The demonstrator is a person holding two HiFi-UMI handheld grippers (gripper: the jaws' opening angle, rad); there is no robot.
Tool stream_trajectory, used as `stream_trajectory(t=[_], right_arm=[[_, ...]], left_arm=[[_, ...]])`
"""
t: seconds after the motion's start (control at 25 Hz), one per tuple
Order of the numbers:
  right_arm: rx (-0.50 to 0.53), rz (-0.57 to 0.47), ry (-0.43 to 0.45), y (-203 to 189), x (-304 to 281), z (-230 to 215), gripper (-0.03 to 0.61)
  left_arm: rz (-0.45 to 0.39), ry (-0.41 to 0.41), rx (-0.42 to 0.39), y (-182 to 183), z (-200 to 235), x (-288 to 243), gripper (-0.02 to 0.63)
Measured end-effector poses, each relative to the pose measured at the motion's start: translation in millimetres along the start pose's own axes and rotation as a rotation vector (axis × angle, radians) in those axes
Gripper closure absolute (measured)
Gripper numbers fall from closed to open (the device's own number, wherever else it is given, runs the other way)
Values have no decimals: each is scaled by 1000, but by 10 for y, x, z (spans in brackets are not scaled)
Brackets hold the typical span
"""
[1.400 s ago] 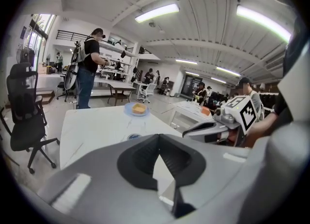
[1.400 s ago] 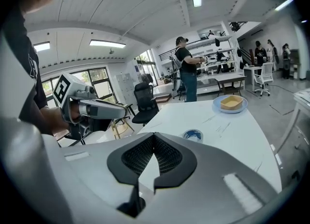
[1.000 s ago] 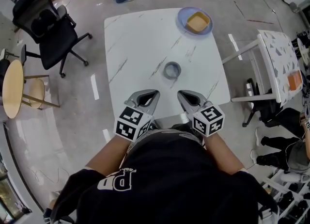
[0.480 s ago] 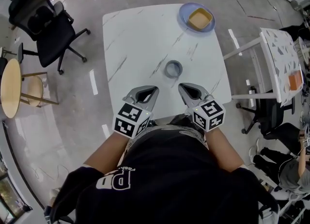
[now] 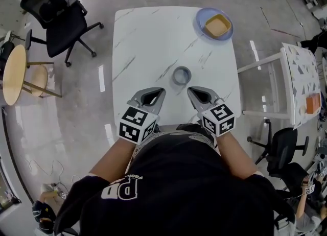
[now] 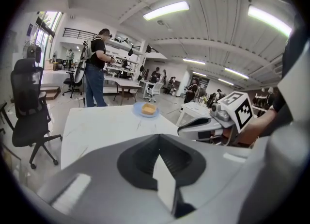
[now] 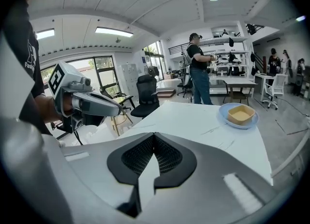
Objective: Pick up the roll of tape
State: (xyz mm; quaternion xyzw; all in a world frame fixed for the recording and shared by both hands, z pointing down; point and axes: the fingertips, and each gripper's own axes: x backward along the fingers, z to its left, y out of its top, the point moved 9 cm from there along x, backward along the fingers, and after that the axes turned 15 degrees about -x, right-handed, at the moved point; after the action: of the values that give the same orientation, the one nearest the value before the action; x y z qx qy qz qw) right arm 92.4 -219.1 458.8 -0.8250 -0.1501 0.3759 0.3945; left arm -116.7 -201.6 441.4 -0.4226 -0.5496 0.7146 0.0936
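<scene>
The approach is only starting: the roll of tape [image 5: 181, 75] lies flat mid-table [image 5: 143, 36], while the left gripper [image 5: 161, 91] and right gripper [image 5: 189, 90] hover at the table's near edge, both closed and empty, so one likely must open and reach in.

The roll of tape [image 5: 181, 75] is being borne by the desk [image 5: 148, 41]. Behind it, rightward, a plate [image 5: 203, 17] is being borne too. Just before it, the left gripper [image 5: 162, 91] and right gripper [image 5: 189, 91] are being held side by side.
</scene>
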Motion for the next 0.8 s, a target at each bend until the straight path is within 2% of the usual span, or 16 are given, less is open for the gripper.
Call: stream_trajectory(t=[0.8], right_arm=[[68, 3, 94, 38, 134, -164, 574]], left_arm=[[9, 80, 15, 126, -330, -56, 558]])
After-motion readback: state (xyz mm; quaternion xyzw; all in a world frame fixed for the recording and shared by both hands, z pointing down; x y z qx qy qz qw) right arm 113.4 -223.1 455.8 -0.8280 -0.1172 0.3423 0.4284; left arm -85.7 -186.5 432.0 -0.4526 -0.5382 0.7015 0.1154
